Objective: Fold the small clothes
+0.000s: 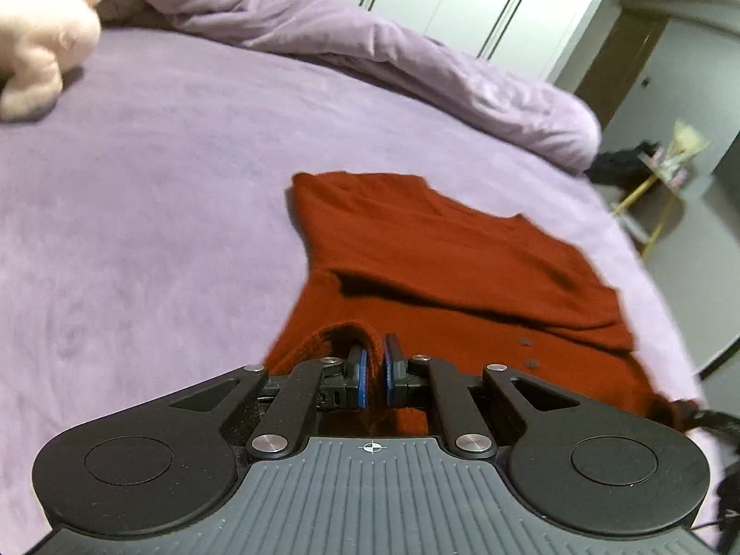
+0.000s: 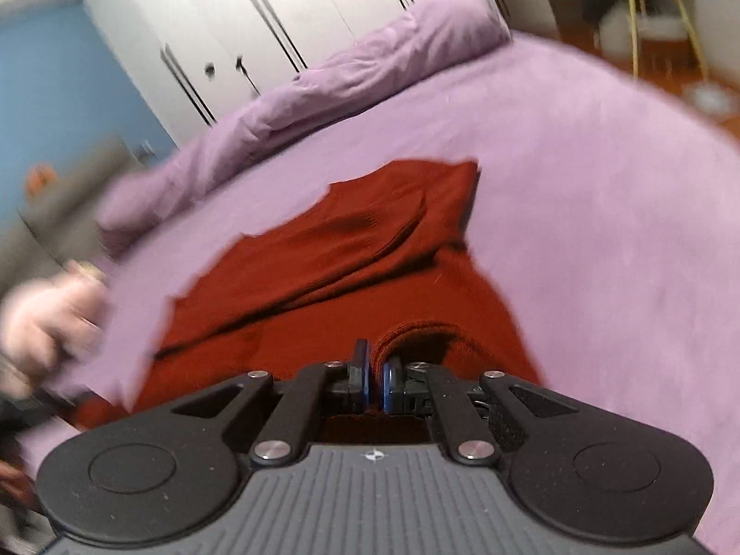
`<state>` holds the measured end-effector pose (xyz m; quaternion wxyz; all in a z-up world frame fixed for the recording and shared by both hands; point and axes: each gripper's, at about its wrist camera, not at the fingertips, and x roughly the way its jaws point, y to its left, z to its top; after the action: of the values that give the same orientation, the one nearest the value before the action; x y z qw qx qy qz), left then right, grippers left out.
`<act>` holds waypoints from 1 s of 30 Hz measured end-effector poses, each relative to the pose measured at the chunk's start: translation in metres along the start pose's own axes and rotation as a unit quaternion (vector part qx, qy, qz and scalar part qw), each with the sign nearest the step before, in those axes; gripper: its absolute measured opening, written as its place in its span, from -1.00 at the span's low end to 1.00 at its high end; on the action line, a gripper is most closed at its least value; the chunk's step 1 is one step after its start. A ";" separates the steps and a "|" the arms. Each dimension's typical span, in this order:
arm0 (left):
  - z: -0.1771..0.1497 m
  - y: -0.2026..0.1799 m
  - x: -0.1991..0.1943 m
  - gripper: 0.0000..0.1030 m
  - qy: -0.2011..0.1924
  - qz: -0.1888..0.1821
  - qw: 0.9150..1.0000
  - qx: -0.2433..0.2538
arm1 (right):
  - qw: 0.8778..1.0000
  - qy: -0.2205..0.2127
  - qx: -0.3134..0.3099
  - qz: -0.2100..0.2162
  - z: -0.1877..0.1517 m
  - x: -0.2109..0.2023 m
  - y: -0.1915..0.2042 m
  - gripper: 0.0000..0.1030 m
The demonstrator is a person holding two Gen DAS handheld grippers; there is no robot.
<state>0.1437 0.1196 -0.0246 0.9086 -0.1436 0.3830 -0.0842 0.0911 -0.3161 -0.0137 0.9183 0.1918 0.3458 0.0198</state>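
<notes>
A dark red knit garment [image 1: 439, 259] lies partly folded on the purple bed [image 1: 152, 212]. My left gripper [image 1: 375, 351] is shut on a ribbed edge of the garment at its near left side and lifts it a little. In the right wrist view the same red garment [image 2: 333, 249] spreads away from me. My right gripper [image 2: 375, 360] is shut on a ribbed edge at its near right side. A person's hand [image 2: 51, 319] shows blurred at the left.
A rolled purple duvet [image 1: 370, 46] lies along the far side of the bed, before white wardrobe doors [image 2: 240, 32]. A pink plush toy [image 1: 41, 41] sits at the far left. A small yellow-legged stand [image 1: 656, 185] stands on the floor to the right.
</notes>
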 end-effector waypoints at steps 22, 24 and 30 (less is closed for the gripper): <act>-0.011 0.007 0.049 -0.46 0.048 0.020 0.987 0.150 | 0.986 0.062 -0.153 -0.038 0.001 0.053 -0.011 -0.58; -0.010 0.007 0.051 -0.59 0.049 0.023 0.986 0.156 | 0.985 0.060 -0.159 -0.037 0.000 0.053 -0.009 -0.78; -0.004 0.010 0.059 -0.83 0.064 0.005 0.988 0.138 | 0.982 0.044 -0.181 -0.037 0.003 0.048 0.005 -0.85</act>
<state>0.1826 0.1127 -0.0704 0.8936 -0.0091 0.4261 -0.1406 0.1299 -0.3046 -0.0397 0.9217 0.0084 0.3836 0.0565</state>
